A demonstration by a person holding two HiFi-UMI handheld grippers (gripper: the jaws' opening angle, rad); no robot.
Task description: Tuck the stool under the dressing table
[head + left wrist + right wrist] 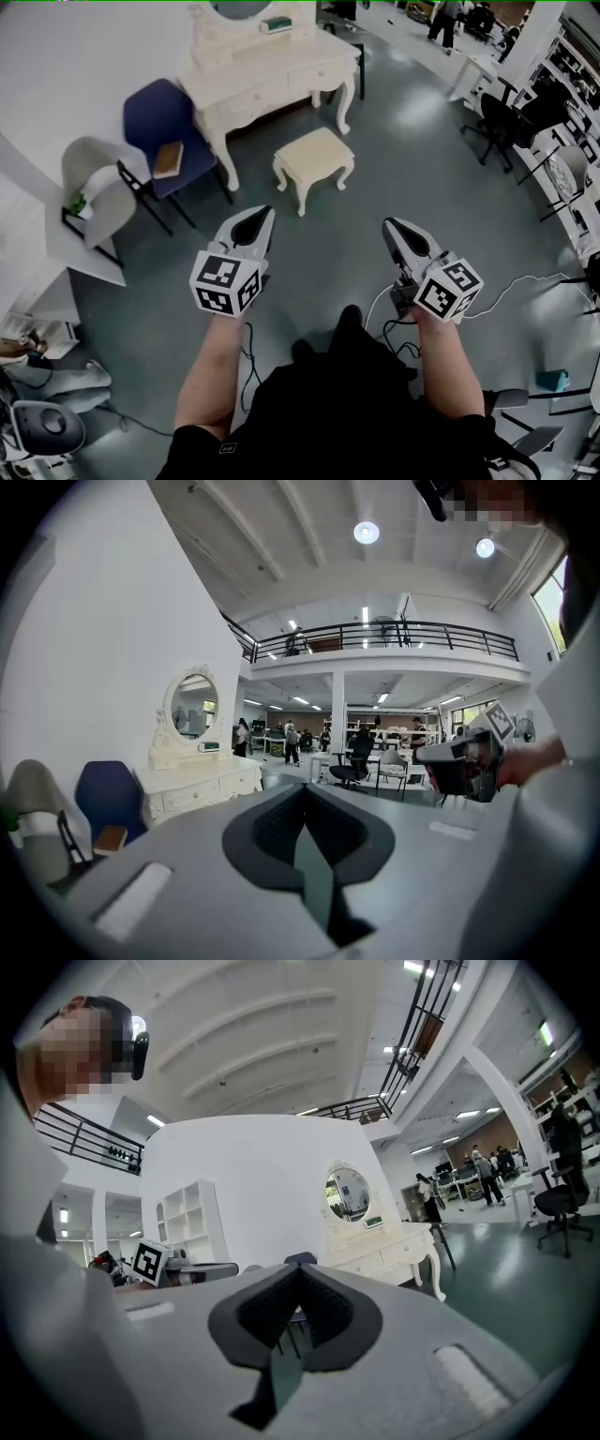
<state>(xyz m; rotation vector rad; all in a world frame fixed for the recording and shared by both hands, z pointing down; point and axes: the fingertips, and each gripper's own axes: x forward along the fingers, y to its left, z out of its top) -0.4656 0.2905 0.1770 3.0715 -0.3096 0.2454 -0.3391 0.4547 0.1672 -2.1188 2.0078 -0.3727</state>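
A cream stool (315,161) with curved legs stands on the grey floor, out in front of the cream dressing table (267,77), which has an oval mirror. The same dressing table (202,785) shows at the left of the left gripper view, and the dressing table (384,1246) at centre right of the right gripper view. My left gripper (264,216) is held well short of the stool, shut and empty. My right gripper (389,226) hangs to the right at about the same distance, also shut and empty. The stool is hidden in both gripper views.
A navy chair (169,136) with a book on its seat stands left of the dressing table, with a white chair (98,187) beside it. Black office chairs (502,122) and desks fill the right side. A cable (525,281) trails on the floor at right.
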